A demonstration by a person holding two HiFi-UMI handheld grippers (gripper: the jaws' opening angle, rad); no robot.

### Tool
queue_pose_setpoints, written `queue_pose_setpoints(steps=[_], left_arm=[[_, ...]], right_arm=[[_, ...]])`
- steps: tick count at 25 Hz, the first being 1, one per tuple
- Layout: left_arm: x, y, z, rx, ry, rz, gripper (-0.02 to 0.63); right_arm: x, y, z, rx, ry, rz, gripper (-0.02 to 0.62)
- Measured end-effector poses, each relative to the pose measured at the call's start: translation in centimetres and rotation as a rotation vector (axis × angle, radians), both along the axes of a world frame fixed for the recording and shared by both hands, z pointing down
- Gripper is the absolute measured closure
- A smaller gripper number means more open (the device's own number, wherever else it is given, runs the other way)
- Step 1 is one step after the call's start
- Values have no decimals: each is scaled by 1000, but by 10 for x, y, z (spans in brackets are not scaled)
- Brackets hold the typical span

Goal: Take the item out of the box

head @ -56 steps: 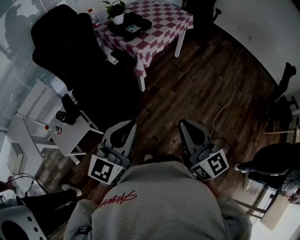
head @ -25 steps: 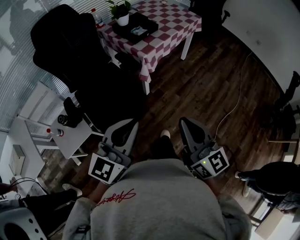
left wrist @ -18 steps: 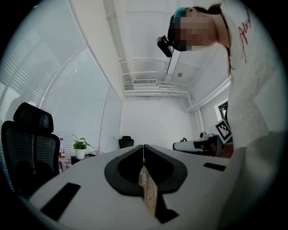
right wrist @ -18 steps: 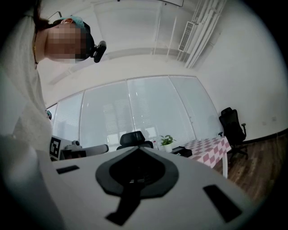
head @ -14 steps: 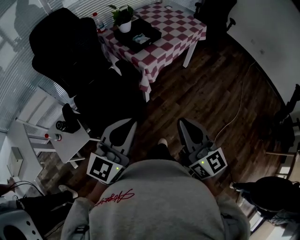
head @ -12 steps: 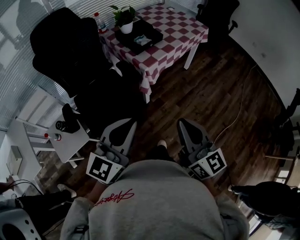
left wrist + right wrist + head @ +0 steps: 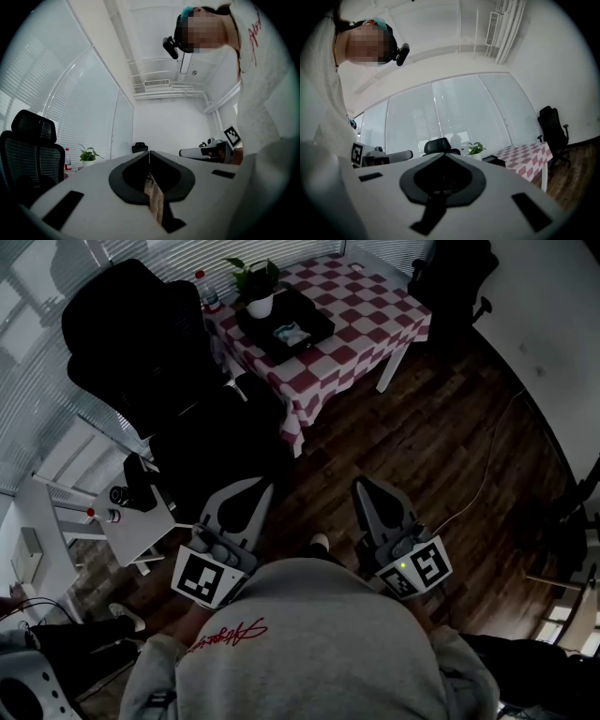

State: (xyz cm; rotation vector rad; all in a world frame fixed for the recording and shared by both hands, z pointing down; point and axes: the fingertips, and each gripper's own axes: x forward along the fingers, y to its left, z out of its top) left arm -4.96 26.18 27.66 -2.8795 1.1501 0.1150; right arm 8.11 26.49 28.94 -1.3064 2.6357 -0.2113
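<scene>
Nearest, the person's grey sweatshirt (image 7: 309, 643). Just ahead of it, the left gripper (image 7: 255, 486) and the right gripper (image 7: 366, 484) are side by side, each with its jaws closed together and nothing between them. Wooden floor (image 7: 422, 446) lies beyond. Farthest, well apart from both grippers, the black box (image 7: 319, 326) sits on the checked desk (image 7: 375, 310). A pale item (image 7: 289, 332) lies inside it, and a potted plant (image 7: 260, 296) stands just beside.

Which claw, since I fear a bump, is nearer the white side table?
Left. The left claw is just right of the white side table in the head view; the right claw is farther right.
</scene>
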Motion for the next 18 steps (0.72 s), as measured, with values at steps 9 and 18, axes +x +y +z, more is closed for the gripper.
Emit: queue_pose_setpoints(steps=[9,18], left_arm=[[37,-39,-6,23,5,-4,589],[71,-62,3,23,1,-33,589]], right_arm=[[34,-36,1,-11,9,-6,584],[64,-63,9,-19,23,-50,584]])
